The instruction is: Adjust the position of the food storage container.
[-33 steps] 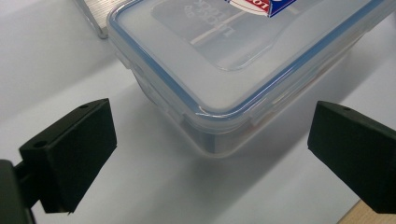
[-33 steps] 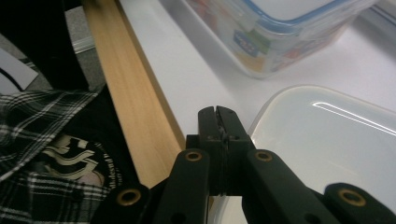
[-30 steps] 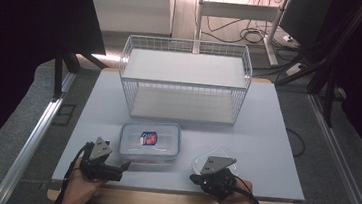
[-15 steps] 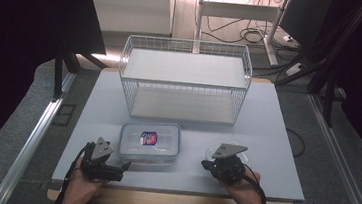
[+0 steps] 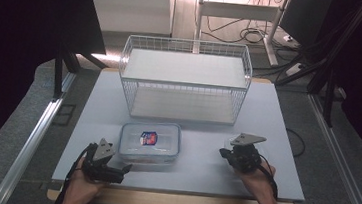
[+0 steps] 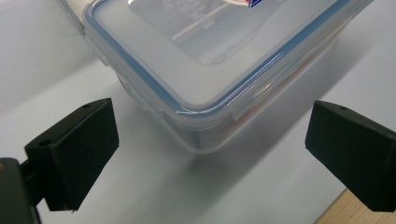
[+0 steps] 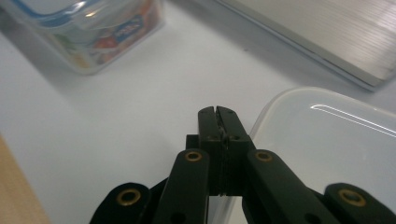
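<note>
From above, your left tongs (image 5: 121,168) lie at the near-left corner of the lidded container (image 5: 149,140) on the desk (image 5: 268,115). The left gripper view shows them spread wide astride that corner, untouched. Your right tongs (image 7: 218,113) are pressed together, empty, beside a clear lid (image 7: 327,140) that looks faint from above.

Container (image 5: 149,141) before wire basket (image 5: 185,80); lid (image 5: 260,149) right.

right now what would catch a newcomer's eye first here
The white wire basket stands at the table's far middle. Nearer, a clear lidded food container with a blue seal sits just ahead of the open left gripper. The right gripper is shut beside a translucent lid.
</note>
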`<state>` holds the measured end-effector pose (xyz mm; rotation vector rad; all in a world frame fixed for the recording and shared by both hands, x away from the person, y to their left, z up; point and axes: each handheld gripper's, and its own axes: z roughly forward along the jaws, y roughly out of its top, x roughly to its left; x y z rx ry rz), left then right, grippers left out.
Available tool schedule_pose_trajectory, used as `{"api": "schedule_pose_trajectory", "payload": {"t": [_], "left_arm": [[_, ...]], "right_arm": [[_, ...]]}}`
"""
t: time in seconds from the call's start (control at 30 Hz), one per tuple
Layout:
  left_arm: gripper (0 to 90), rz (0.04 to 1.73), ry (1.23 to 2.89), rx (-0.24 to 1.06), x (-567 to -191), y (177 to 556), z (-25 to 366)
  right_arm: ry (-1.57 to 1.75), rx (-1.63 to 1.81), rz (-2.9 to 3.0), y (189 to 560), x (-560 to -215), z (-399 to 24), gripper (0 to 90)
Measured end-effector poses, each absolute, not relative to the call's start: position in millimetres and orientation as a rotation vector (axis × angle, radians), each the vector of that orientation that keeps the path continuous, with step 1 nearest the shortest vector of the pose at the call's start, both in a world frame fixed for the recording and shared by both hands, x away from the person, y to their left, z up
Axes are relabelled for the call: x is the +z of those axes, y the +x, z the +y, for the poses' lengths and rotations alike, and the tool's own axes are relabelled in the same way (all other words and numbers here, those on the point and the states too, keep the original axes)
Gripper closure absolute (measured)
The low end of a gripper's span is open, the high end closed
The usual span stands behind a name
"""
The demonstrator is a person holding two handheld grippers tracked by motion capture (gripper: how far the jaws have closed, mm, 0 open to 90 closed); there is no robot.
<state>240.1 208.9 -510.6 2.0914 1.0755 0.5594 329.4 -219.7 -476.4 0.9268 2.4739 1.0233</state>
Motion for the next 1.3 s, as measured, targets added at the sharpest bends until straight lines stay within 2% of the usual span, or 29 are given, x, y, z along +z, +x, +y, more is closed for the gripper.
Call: {"api": "schedule_pose_trajectory", "payload": {"t": [0.4, 0.7, 0.9, 0.97, 1.0, 1.03, 1.07, 1.17, 1.2, 1.23, 1.3], "left_arm": [[9.9, 1.081, 2.118, 0.522, -511, 240, 207], [9.9, 1.1, 2.106, 0.503, -509, 241, 209], [14.5, 1.094, 2.105, 0.536, -505, 239, 211], [18.8, 1.075, 2.107, 0.547, -502, 237, 216], [26.9, 1.07, 2.092, 0.539, -500, 236, 222], [26.9, 1.07, 2.079, 0.529, -499, 235, 225], [32.2, 1.076, 2.058, 0.518, -499, 235, 230], [48.6, 1.137, 2.023, 0.487, -502, 242, 245], [48.6, 1.153, 2.001, 0.472, -503, 244, 249], [54.7, 1.185, 1.984, 0.469, -504, 247, 254], [61.0, 1.217, 2.0, 0.482, -508, 253, 257]], "right_arm": [[1.069, 0.99, 2.351, 351, -476, -255, 89.3], [1.136, 0.988, 2.289, 362, -476, -273, 89.3], [1.168, 0.968, 2.242, 365, -475, -284, 89.2], [1.139, 1.009, 2.251, 362, -472, -283, 89.1], [1.103, 1.02, 2.259, 360, -470, -280, 88.9], [1.103, 1.02, 2.259, 360, -470, -280, 88.9], [1.091, 1.022, 2.261, 359, -470, -278, 88.8], [1.056, 1.045, 2.274, 354, -468, -272, 88.7], [1.056, 1.045, 2.274, 354, -468, -272, 88.7], [1.051, 1.045, 2.277, 354, -468, -271, 88.8], [1.043, 1.036, 2.284, 352, -469, -268, 88.7]]}}
